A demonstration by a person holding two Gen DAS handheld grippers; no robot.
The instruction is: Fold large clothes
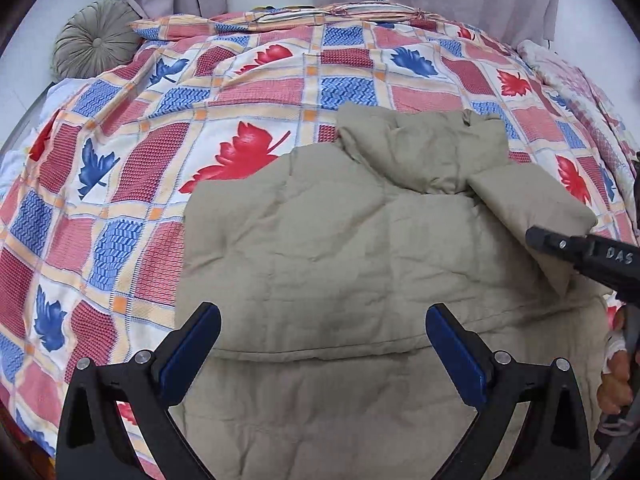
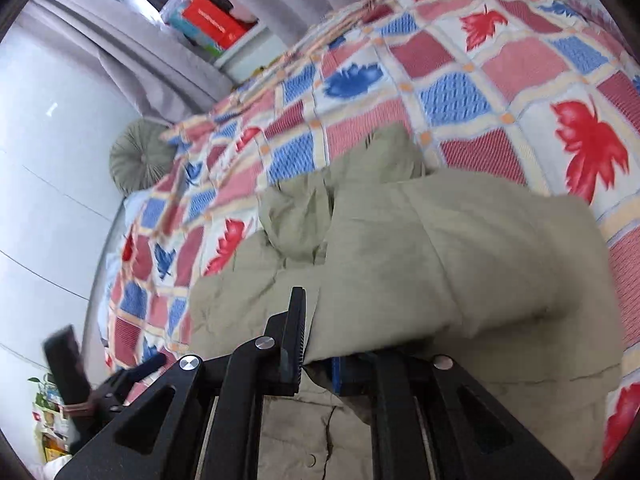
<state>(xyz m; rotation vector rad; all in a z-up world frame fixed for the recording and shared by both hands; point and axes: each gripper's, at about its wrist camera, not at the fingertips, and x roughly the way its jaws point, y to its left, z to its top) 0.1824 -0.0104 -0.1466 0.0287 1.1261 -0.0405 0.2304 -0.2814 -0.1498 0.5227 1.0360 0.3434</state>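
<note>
Right hand-held gripper clamps jacket sleeve; left hand-held gripper gapes above jacket hem.

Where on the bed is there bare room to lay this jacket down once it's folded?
The bedspread left of the jacket is bare out to the bed's edge. Another free band lies beyond the collar, up to the pillow. The right side is crowded: the right gripper, shut on the sleeve, and a rumpled blanket at that edge.
</note>
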